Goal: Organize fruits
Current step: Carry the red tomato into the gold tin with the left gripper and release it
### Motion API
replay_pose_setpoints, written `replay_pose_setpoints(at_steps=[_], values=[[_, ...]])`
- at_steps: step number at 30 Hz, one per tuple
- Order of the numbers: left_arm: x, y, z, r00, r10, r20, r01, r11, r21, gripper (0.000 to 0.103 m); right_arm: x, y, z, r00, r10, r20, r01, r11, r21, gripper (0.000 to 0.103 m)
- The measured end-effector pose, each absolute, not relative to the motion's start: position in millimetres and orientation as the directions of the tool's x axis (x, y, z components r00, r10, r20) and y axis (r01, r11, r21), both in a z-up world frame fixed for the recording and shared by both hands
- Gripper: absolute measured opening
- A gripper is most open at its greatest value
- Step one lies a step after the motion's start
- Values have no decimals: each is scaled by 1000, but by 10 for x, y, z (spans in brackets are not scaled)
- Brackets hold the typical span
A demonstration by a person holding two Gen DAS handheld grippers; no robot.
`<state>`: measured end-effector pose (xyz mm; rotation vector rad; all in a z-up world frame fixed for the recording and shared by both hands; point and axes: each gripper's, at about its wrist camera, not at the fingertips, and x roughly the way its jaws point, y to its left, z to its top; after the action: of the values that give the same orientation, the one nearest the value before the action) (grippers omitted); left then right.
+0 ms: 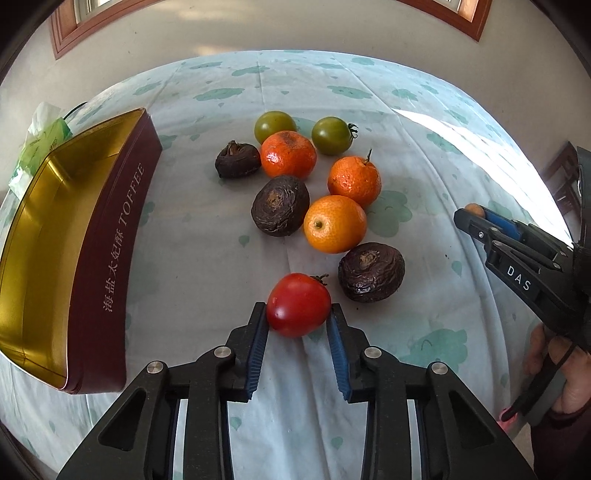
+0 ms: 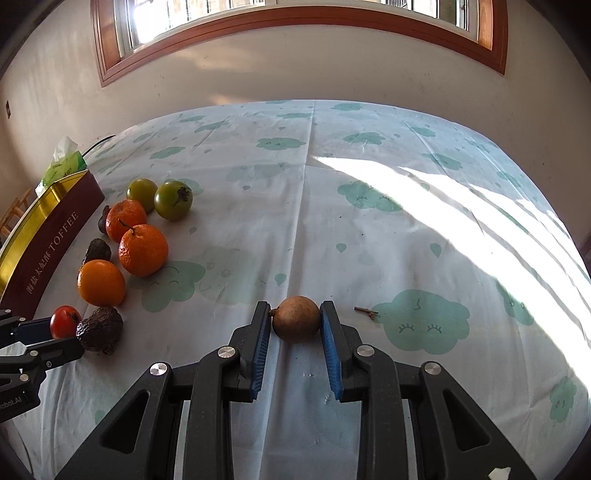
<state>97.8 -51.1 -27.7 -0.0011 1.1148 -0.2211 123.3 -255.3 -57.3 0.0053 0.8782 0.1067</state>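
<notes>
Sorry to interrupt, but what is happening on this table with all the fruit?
A person is sorting fruit with two hand-held grippers. The left gripper is shut on a red tomato at the near edge of the pile; the right gripper is shut on a small brown fruit, apart from the rest. Both fruits look to rest on the tablecloth. The open toffee tin is empty.

A green tissue pack (image 2: 62, 164) is seen at nine o'clock, a wood-framed window (image 2: 295, 22) at twelve, and a small twig (image 2: 366, 312) on the cloud-printed tablecloth (image 2: 369, 221) near centre.
</notes>
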Motion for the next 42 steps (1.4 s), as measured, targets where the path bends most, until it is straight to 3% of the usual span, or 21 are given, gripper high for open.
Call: replay_pose_setpoints(at_steps=[12, 19, 28, 42], values=[[996, -152, 211, 519, -153, -841, 125, 987, -103, 33, 1233, -2549, -574, 633, 91, -769, -91, 995, 42, 26], [1248, 584, 446, 583, -17, -812, -29, 999, -41, 33, 1232, -2540, -573, 632, 89, -770, -91, 995, 40, 26], [1704, 1498, 92, 496, 89, -864, -190, 982, -8, 33, 1232, -2535, -573, 630, 88, -771, -91, 995, 39, 26], [1854, 1606, -344, 434, 89, -897, -191, 982, 6, 33, 1229, -2533, -575, 629, 85, -773, -91, 995, 35, 26]])
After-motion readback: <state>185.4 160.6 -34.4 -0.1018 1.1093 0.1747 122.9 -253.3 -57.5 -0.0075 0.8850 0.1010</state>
